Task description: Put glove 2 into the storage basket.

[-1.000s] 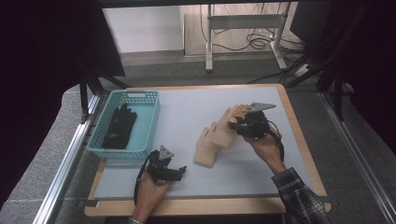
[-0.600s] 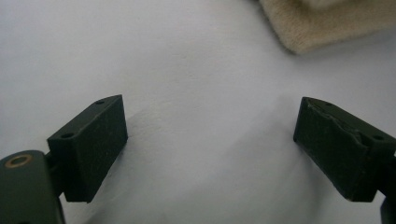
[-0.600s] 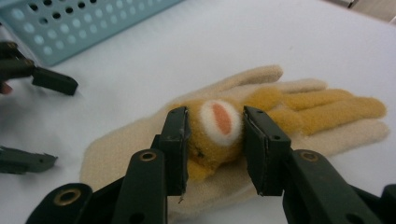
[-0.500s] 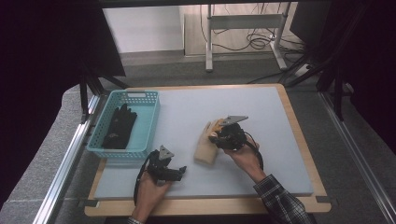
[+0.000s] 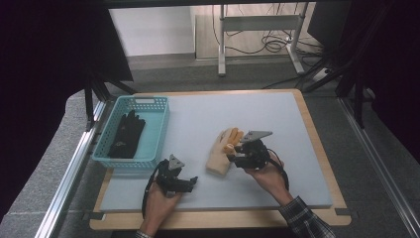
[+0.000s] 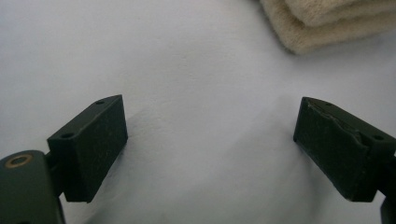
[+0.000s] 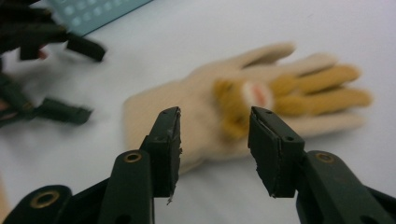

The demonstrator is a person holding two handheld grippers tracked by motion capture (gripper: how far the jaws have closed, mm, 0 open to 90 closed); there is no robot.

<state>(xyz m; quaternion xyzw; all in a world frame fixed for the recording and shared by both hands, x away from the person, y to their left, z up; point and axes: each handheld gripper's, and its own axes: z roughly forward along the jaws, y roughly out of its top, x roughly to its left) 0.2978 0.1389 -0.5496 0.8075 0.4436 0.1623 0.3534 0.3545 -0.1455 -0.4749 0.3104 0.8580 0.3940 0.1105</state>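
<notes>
Leftmost, a teal basket (image 5: 148, 105) holds a black glove (image 5: 126, 135). Next, the left tongs (image 5: 190, 182) rest low on the pale surface (image 5: 198, 119), spread wide with nothing between them. Right of them lies the beige-and-orange glove (image 5: 224, 150), flat. The right tongs (image 5: 232, 151), just opening, hover spread over its edge, pinching nothing.
</notes>
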